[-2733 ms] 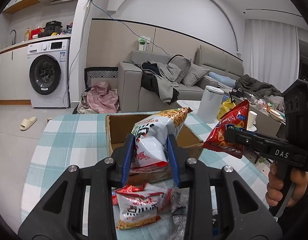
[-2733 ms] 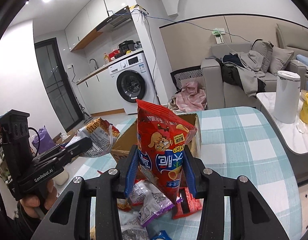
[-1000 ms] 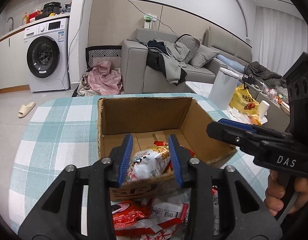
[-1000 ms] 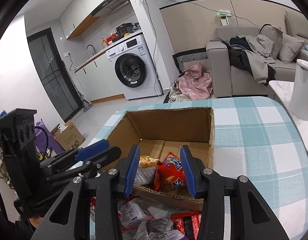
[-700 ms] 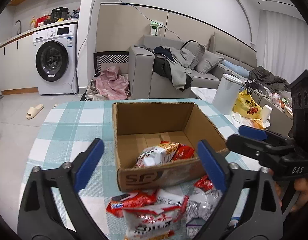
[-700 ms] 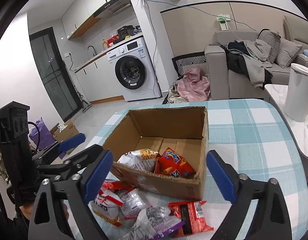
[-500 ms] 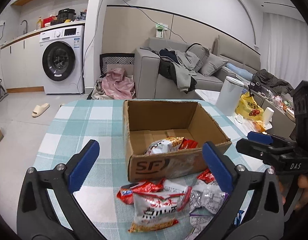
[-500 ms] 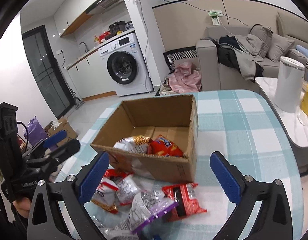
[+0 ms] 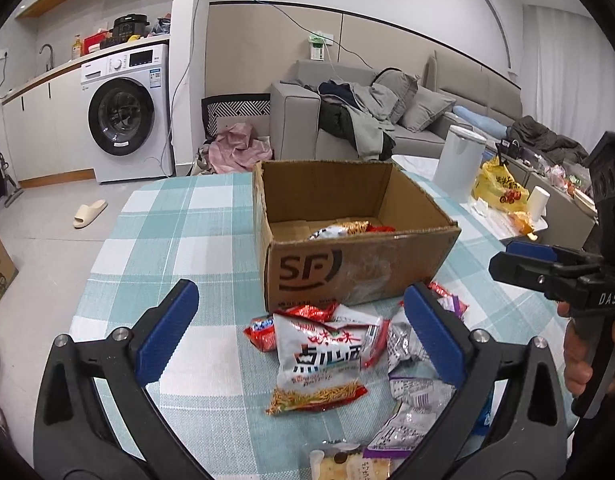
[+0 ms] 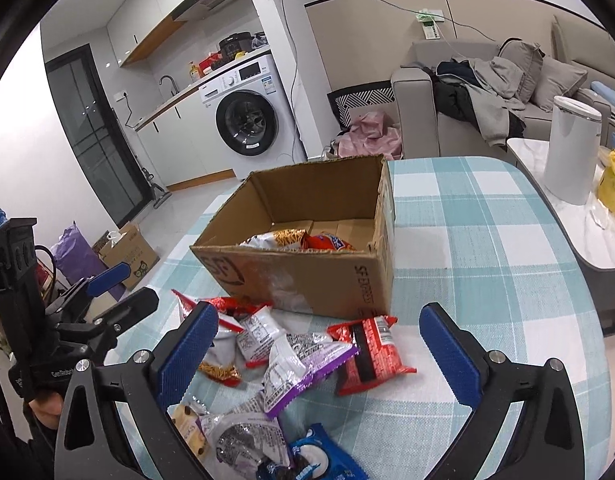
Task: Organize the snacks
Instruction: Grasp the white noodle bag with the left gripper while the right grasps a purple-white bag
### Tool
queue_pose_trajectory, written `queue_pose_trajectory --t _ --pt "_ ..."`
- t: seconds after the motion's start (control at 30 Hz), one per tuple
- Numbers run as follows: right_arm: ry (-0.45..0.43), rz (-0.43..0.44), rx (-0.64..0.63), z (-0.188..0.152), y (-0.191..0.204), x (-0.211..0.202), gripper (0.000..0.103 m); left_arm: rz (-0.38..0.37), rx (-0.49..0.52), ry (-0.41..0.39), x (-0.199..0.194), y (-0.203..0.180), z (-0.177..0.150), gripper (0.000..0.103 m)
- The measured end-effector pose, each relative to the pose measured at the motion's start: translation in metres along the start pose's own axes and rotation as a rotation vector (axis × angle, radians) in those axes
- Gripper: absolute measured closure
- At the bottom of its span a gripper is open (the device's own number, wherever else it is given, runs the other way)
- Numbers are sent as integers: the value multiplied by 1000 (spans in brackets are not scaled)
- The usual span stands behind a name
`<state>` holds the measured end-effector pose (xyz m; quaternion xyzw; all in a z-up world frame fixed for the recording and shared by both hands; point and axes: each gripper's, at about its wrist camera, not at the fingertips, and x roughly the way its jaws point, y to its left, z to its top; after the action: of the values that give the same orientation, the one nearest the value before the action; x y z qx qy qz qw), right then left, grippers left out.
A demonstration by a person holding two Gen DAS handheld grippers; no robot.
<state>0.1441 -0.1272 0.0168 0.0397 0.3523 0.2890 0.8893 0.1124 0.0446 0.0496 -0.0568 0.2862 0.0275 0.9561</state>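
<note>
An open cardboard box (image 9: 359,268) (image 10: 331,280) stands on the checked tablecloth (image 9: 179,220). Inside it lie a white-and-orange snack bag (image 10: 275,238) and a red one (image 10: 327,243). In front of the box, several loose snack packs are heaped: a white-and-red bag (image 9: 323,360), a purple-edged silver pack (image 10: 303,364), a red pack (image 10: 367,354). My left gripper (image 9: 303,332) is open and empty, hovering over the heap on the near side of the box. My right gripper (image 10: 319,344) is open and empty above the same heap.
A low marble side table (image 10: 595,220) with a white bin (image 10: 571,148) and a yellow bag (image 9: 499,188) stands right of the table. A sofa (image 9: 347,120) and a washing machine (image 9: 123,116) are behind. Boxes (image 10: 127,256) sit on the floor at left.
Both grippers opened wide and left their snack bags lying in the box. Both then drew back toward the near side, so the box looks farther away and the loose heap has come into view.
</note>
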Motion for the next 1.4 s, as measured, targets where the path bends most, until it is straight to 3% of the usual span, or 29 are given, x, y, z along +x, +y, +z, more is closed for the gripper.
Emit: queue_pose_trajectory --t 0.6,0.93,1.4 --pt "139 79 -48 -22 11 27 2 25 11 107 30 -1 -25 1" --pt "220 99 -72 -37 21 54 14 30 27 158 47 2 -33 1" --pt "233 100 -34 -44 17 74 28 35 47 217 65 -1 -44 1"
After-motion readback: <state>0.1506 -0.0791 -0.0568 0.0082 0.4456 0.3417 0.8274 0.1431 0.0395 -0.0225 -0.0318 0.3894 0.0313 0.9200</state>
